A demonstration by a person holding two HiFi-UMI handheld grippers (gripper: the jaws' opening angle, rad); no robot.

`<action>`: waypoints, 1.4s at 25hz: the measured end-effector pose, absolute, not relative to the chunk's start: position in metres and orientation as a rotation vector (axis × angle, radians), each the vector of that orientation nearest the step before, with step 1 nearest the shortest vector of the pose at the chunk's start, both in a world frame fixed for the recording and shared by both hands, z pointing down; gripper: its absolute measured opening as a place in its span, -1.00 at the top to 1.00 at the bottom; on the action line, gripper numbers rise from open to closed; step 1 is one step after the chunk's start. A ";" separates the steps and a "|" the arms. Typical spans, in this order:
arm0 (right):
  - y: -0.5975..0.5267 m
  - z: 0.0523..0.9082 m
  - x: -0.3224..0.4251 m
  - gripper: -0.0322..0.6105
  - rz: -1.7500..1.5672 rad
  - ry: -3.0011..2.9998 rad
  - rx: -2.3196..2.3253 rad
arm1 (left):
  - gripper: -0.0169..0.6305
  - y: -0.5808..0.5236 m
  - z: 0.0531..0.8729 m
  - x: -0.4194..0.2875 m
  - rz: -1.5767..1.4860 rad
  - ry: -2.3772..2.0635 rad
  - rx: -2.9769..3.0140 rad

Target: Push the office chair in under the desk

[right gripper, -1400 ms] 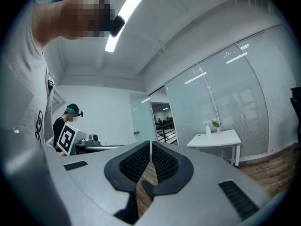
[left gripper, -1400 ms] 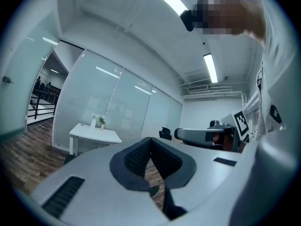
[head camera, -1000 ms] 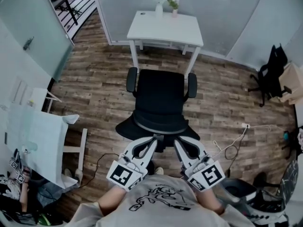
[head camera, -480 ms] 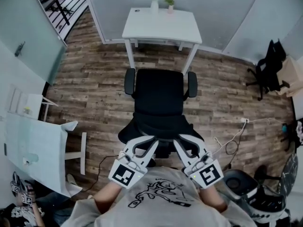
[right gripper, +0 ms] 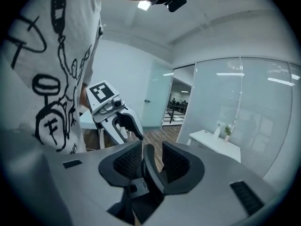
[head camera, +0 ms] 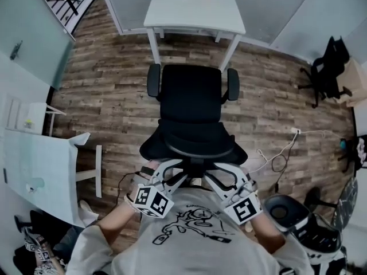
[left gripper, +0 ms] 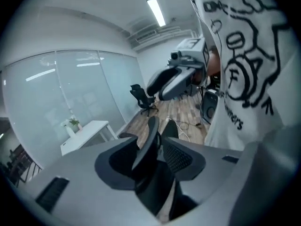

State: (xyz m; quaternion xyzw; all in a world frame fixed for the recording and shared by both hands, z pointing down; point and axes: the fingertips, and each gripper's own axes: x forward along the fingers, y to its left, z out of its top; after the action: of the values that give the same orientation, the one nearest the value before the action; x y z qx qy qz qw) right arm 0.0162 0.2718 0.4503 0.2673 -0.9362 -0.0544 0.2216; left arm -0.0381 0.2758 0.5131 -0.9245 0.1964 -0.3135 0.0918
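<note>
A black office chair (head camera: 192, 96) with two armrests stands on the wood floor, facing the white desk (head camera: 195, 10), its seat outside the desk's legs. My left gripper (head camera: 172, 168) and right gripper (head camera: 221, 171) sit side by side at the top rim of the backrest (head camera: 195, 142). Both sets of jaws have just been opening. In the left gripper view the rim (left gripper: 149, 135) runs between the pads of the left gripper (left gripper: 150, 149), with a gap on one side. In the right gripper view the rim (right gripper: 151, 173) likewise lies loosely inside the right gripper (right gripper: 149, 161).
A second black chair (head camera: 324, 76) stands at the right wall. A white cable (head camera: 278, 165) loops on the floor to the chair's right, near a round dark bin (head camera: 281, 213). A white table (head camera: 40, 171) is at the left. Glass walls run behind the desk.
Both grippers have dropped from behind the backrest onto its top rim and rolled. Their jaws, shut before, now stand apart astride the rim.
</note>
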 end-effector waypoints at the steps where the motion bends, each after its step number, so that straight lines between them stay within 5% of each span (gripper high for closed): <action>1: 0.276 0.459 0.019 0.46 -0.169 -2.560 0.715 | 0.41 0.280 0.527 -0.039 -0.992 0.555 -2.719; 9: 0.288 0.563 0.047 0.38 -0.256 -2.296 0.531 | 0.34 0.296 0.635 -0.049 -1.384 0.347 -2.438; 25: 0.289 0.716 0.095 0.26 -0.347 -1.921 0.337 | 0.31 0.277 0.717 -0.064 -1.545 0.241 -2.183; 29: 0.281 0.719 0.097 0.48 -0.400 -1.890 0.370 | 0.59 0.276 0.725 -0.068 -1.562 0.236 -2.177; 35: 0.273 0.719 0.096 0.50 -0.379 -1.866 0.368 | 0.61 0.268 0.723 -0.068 -1.580 0.253 -2.185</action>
State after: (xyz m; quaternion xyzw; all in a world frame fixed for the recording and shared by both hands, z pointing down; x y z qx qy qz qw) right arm 0.0963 0.2731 0.7193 0.1565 -0.7936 -0.1613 0.5655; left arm -0.0684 0.2679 0.7232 -0.7878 0.0912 -0.5698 0.2152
